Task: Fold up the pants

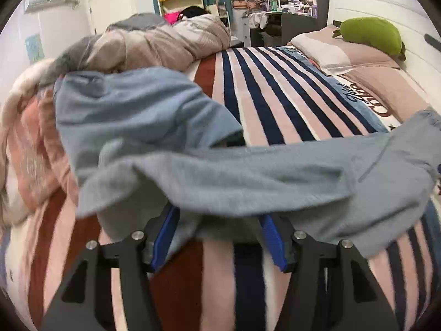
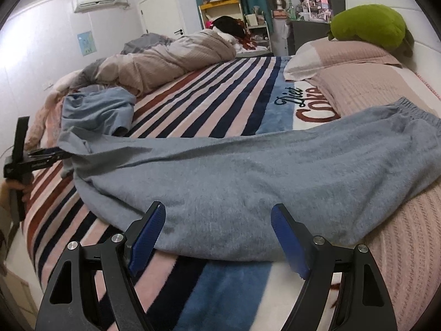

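Item: grey-blue fleece sweatpants, lying lengthwise across the striped plush blanket, waistband toward the pink pillow. Left gripper parted at the leg end, fabric draped loosely over its tips, apparently released. Right gripper spread wide, grasping nothing, poised at the near edge.

Both grippers look alike: the left gripper and the right gripper have matte black triangular arms with cut-out windows, round silver screws at the pivots, and ribbed blue pads lining the jaws.
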{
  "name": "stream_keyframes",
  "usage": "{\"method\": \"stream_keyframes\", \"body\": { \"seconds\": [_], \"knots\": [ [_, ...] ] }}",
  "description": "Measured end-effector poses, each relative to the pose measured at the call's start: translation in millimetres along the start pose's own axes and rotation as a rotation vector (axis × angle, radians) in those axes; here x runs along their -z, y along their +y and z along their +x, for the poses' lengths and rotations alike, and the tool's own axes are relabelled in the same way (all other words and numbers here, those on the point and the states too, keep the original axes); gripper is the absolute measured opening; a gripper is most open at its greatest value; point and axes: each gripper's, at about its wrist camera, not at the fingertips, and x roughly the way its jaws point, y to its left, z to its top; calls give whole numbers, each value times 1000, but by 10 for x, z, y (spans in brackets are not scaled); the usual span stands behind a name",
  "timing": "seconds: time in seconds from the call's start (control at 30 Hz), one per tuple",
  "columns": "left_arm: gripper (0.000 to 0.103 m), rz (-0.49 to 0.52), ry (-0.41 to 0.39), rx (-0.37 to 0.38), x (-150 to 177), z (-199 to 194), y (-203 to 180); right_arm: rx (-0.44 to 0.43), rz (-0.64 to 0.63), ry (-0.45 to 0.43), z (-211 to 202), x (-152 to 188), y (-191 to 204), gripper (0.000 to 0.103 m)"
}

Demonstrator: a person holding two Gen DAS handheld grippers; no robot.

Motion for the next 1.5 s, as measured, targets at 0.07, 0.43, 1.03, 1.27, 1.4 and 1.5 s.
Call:
{"method": "stream_keyframes", "body": {
  "seconds": [0.07,0.43,1.03,1.27,1.4,1.5],
  "knots": [
    [55,-3,-16,-3,-104,90,29,-3,3,14,44,-9,18,76],
    [56,-123,-135,117,-467,599,163,48,-83,78,473,-361,354,76],
    [66,-169,-155,235,-246,610,555,-292,-569,447,2179,-1025,1565,46],
    [66,-172,-114,206,-213,727,577,-335,-580,538,2256,-978,1461,47],
    [66,-176,-112,205,-209,732,588,-297,-664,543,2122,-909,1564,15],
    [66,-174,-111,203,-207,729,594,-269,-705,543,1975,-843,1583,8]
  ]
}}
